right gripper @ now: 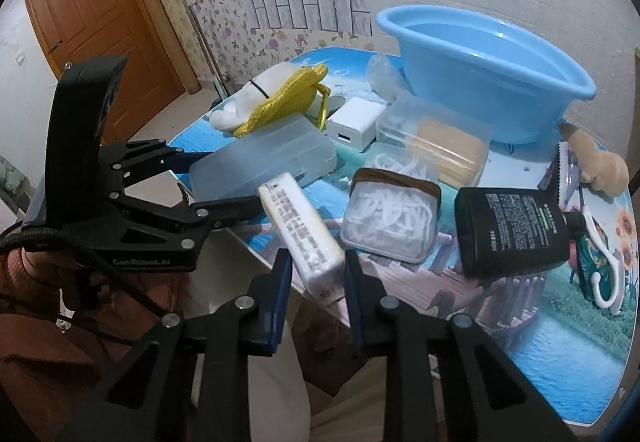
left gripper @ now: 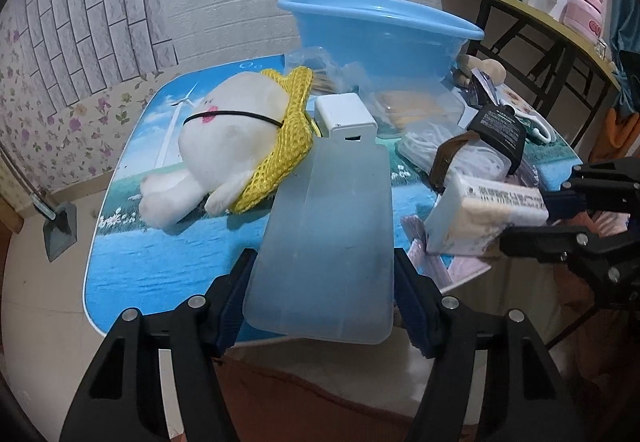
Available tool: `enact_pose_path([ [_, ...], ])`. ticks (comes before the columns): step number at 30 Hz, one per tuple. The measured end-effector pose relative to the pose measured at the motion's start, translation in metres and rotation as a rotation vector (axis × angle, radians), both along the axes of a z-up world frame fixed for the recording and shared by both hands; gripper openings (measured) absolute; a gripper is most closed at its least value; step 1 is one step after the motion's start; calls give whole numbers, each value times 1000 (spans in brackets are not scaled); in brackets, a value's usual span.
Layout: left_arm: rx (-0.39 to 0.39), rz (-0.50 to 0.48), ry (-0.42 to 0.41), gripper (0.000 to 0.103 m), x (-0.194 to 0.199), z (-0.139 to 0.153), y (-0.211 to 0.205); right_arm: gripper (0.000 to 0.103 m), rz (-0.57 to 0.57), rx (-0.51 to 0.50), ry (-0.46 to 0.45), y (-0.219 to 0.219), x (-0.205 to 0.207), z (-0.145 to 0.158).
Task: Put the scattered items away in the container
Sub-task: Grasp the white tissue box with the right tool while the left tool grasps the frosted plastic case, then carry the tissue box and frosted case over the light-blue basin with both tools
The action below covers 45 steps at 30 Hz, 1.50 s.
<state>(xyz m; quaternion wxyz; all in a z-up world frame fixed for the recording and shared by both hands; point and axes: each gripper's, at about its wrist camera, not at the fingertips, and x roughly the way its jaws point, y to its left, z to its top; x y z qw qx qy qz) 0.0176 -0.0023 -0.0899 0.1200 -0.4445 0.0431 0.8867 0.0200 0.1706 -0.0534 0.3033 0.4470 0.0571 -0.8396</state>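
Desk (left gripper: 168,266) fills mid-frame. Blue basin (left gripper: 376,37) upper centre, looks empty. Left gripper (left gripper: 320,306): jaws clamped on frosted plastic box (left gripper: 328,234), lower centre. Right gripper (right gripper: 314,298): jaws clamped on white bar (right gripper: 300,230). Both lifted; next, carry them over the rim and release.

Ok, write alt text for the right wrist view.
The right gripper is shut on a white printed bar at the near table edge, while the left gripper beside it grips a frosted plastic box. Behind them stand a pouch of white cables, a black tube, a white charger and the blue basin.
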Motion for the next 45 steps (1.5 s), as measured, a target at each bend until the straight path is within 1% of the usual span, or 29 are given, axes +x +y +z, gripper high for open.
enact_pose_path([
  [2, -2, -1, 0, 65, 2, 0, 0, 24, -8, 11, 7, 2, 0, 0],
  [5, -9, -3, -3, 65, 2, -1, 1, 24, -8, 0, 4, 4, -1, -1],
  [11, -18, -19, 9, 65, -4, -4, 6, 25, 26, -12, -11, -2, 1, -3],
  [13, -9, -25, 14, 65, -7, -4, 6, 27, 27, -24, -16, -2, -1, -2],
  [17, -8, -40, 27, 65, -13, -5, 9, 27, 20, -20, -2, -4, -4, 0],
  [20, -2, -49, 36, 65, -16, -6, 11, 28, 31, -14, -25, -9, -8, -5],
  [21, -1, -51, 38, 61, -16, -5, 11, 28, 32, -9, -28, -10, -10, -7],
  [23, 13, -66, 44, 61, -14, -4, 11, 28, 36, -8, -30, -11, -11, -9],
  [25, 9, -71, 49, 61, -11, -4, 11, 24, 39, -10, -25, -11, -12, -8],
  [26, 9, -69, 50, 61, -9, -3, 11, 23, 44, -7, -23, -11, -12, -8],
  [30, 56, -55, 55, 61, -5, 7, 3, 21, 43, -47, -18, -6, -12, -2],
  [33, 56, -57, 81, 61, -2, 18, 3, 20, 21, -86, 9, 1, -12, 9],
  [37, 67, -70, 111, 61, 2, 34, 7, 20, -11, -109, 57, 12, -10, 23],
  [41, 71, -84, 141, 61, 5, 46, 14, 20, -58, -149, 96, 30, -10, 36],
  [45, 77, -91, 153, 61, 5, 54, 17, 20, -108, -155, 143, 45, -12, 45],
])
